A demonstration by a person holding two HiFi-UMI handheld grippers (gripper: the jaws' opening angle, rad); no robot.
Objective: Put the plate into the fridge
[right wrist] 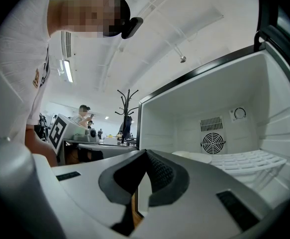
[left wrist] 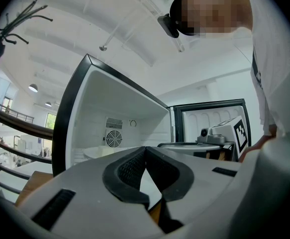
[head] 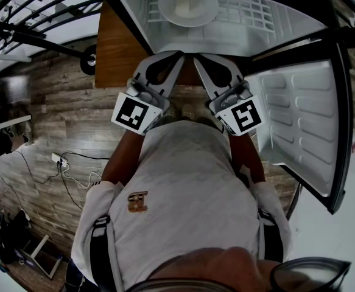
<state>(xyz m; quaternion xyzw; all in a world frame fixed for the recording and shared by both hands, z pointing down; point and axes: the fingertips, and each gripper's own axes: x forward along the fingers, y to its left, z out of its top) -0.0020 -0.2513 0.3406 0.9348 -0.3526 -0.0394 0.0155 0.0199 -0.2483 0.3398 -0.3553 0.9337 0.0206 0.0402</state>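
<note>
A white plate with a pale block on it rests on the wire shelf inside the open fridge. The plate shows low in the left gripper view, and the plate lies left of the shelf in the right gripper view. My left gripper and right gripper are held side by side in front of the fridge opening, tips almost touching. Both have their jaws together with nothing between them. The left gripper and right gripper point into the fridge.
The fridge door stands open at the right. A wooden table top lies left of the fridge, over a wood floor with cables. A coat stand and people at desks are in the background.
</note>
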